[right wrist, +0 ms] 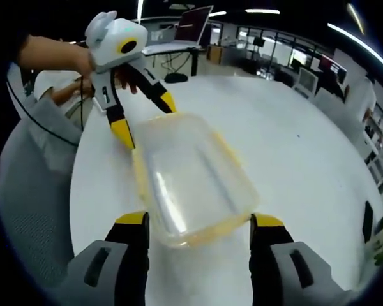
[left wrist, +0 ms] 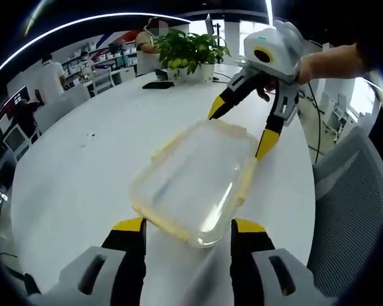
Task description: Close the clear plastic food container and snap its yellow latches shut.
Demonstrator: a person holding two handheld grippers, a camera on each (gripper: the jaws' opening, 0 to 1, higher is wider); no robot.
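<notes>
Both views bright and evenly lit from overhead. Ceiling light strips (left wrist: 102, 18) arc across the top of the left gripper view; more strips (right wrist: 360, 39) at upper right of the right gripper view. White table (left wrist: 83, 166) near blown out, shadows soft and faint. Streaky glare on the clear container lid (left wrist: 198, 182), same on it in the right gripper view (right wrist: 179, 185). Heavy fisheye bending at the edges: chair (left wrist: 351, 204) at right curves and smears. Background desks at upper left soft, low detail. Slight overall blur.
</notes>
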